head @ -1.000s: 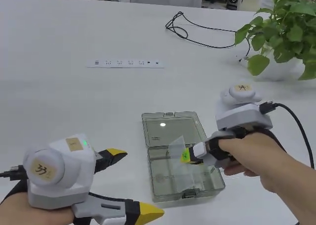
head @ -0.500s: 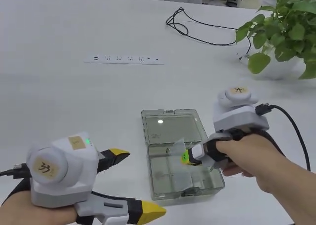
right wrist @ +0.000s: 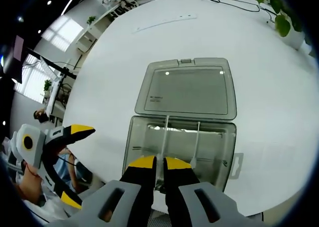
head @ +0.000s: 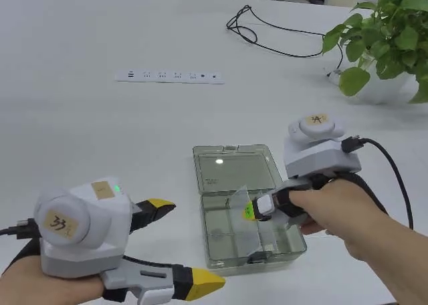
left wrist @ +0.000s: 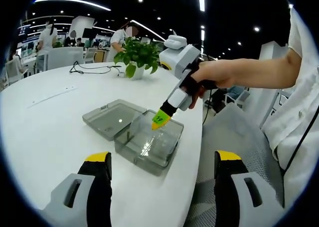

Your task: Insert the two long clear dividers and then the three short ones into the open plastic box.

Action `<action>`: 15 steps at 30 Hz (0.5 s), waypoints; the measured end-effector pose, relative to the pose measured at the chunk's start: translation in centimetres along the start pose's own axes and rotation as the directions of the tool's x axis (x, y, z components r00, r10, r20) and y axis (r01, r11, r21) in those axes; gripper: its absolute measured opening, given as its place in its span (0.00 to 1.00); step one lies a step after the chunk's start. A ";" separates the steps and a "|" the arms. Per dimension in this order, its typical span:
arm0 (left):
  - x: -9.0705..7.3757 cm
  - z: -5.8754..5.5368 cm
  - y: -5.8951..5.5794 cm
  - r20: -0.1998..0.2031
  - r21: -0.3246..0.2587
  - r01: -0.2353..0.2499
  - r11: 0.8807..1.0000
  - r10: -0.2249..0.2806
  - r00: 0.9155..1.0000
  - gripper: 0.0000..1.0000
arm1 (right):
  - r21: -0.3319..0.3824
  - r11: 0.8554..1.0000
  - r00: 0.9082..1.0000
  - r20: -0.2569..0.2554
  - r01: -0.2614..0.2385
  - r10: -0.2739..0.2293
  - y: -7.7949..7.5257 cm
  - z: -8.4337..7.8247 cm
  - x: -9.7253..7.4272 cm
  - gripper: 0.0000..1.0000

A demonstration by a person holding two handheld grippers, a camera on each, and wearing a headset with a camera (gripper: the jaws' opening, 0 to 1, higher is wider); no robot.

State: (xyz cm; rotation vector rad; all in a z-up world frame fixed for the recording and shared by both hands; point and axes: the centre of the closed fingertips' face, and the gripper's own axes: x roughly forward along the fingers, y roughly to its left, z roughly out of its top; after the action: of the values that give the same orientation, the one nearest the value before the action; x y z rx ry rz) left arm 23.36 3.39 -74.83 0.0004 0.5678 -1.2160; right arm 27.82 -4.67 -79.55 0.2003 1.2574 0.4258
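Clear divider, tilted and held by the right gripper, hangs over the base of an open plastic box on a white table. Nearest the camera, the left gripper hovers low at the left in a person's hand. Its yellow-tipped jaws are spread wide with nothing between them, well apart from the box. Just beyond, the right gripper extends in from the right with its jaws pinched together on the divider's upper part. Whether the sheet's lower edge touches the floor of the box cannot be told. In the right gripper view the sheet shows edge-on as a thin line running from the closed tips into the base. A second thin clear line stands parallel just beside it; whether that is a seated divider cannot be told. The box's lid lies flat on the far side of the base. Farther back lie a white power strip and a looped black cable. A leafy green plant stands at the far right.
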 end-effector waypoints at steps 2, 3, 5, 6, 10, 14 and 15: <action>0.0 0.0 0.0 0.001 -0.003 -0.001 1.000 0.001 1.000 0.86 | -0.013 1.000 1.000 -0.004 0.006 -0.006 0.1 0.0 0.0 0.06; 0.0 0.0 0.0 0.001 -0.004 -0.002 1.000 0.002 1.000 0.86 | -0.022 1.000 1.000 -0.005 0.010 -0.010 0.1 0.0 0.0 0.06; 0.0 0.0 0.0 -0.001 -0.005 -0.002 1.000 0.002 1.000 0.86 | -0.038 0.999 1.000 -0.004 0.017 -0.017 0.1 0.1 -0.1 0.06; 0.0 0.0 0.1 -0.001 -0.006 -0.003 1.000 0.003 1.000 0.86 | -0.058 0.998 1.000 -0.002 0.024 -0.025 0.2 0.2 -0.2 0.06; 0.0 -0.1 0.0 -0.002 -0.009 -0.004 1.000 0.004 1.000 0.86 | -0.108 0.993 0.999 -0.008 0.044 -0.045 0.4 0.4 -0.2 0.06; 0.1 -0.1 0.0 -0.005 -0.013 -0.005 1.000 0.005 1.000 0.86 | -0.127 0.991 0.999 -0.010 0.048 -0.050 0.4 0.3 0.0 0.06; 0.1 -0.1 0.0 -0.002 -0.014 -0.005 1.000 0.005 1.000 0.86 | -0.128 0.991 0.999 -0.010 0.048 -0.050 0.3 0.3 0.0 0.06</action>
State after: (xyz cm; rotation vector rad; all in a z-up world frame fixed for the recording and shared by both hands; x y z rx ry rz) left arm 23.39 3.32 -74.94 -0.0084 0.5780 -1.2069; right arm 28.00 -4.33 -79.38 0.0573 1.2411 0.4642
